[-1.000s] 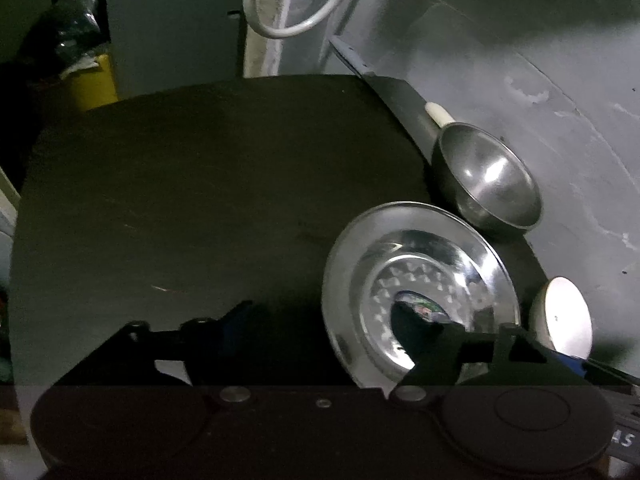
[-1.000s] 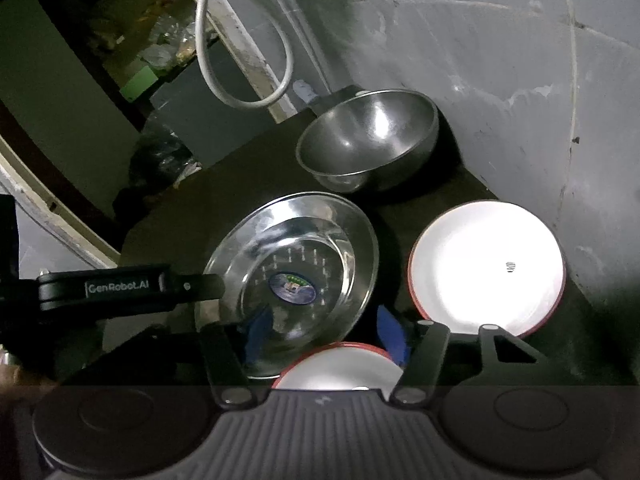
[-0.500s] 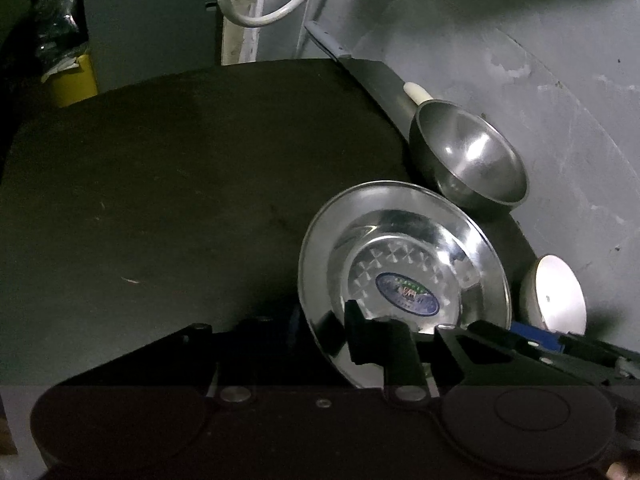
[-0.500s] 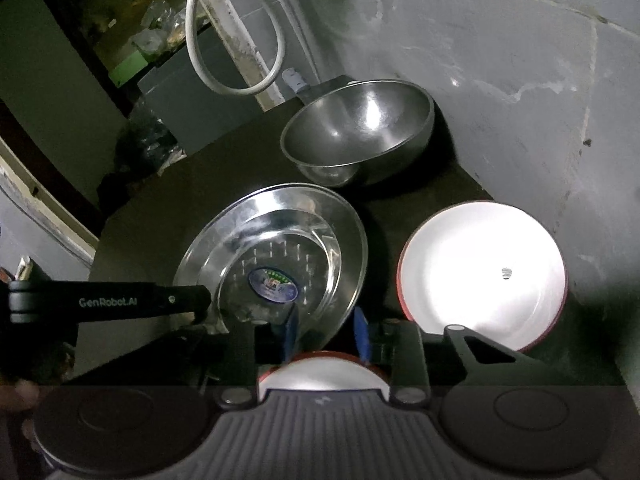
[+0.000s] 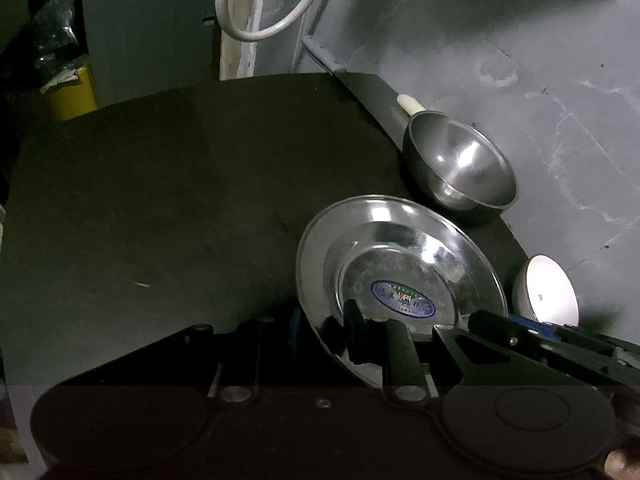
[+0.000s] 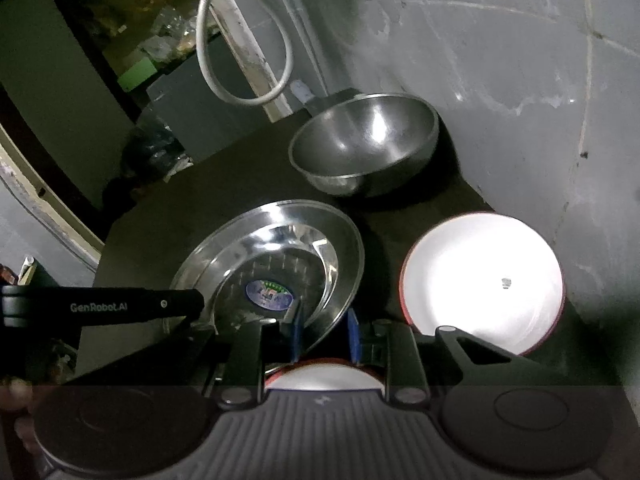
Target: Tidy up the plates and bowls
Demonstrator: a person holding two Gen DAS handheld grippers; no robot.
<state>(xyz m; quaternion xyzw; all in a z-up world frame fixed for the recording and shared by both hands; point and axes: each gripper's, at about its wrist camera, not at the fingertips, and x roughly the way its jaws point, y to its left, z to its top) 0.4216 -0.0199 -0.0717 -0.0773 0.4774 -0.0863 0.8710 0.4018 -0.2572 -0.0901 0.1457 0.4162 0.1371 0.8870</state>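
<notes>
Steel plate, round and shiny with a blue oval sticker at its centre, lies on the dark round tabletop between both grippers. Left gripper is closed narrow on the plate's near rim: one finger sits on the plate's upper face, the other at the outer edge of the rim. Right gripper is also narrow, its blue-padded fingers straddling the opposite rim of the same plate; whether the pads press the metal cannot be told.

Round polished steel bowl stands upright beyond the plate, near the grey wall. Red-rimmed white bowl stands just beside the plate, to the right of the right gripper. A second red-rimmed white dish shows partly below the right gripper's fingers. White looped hose hangs behind the table.
</notes>
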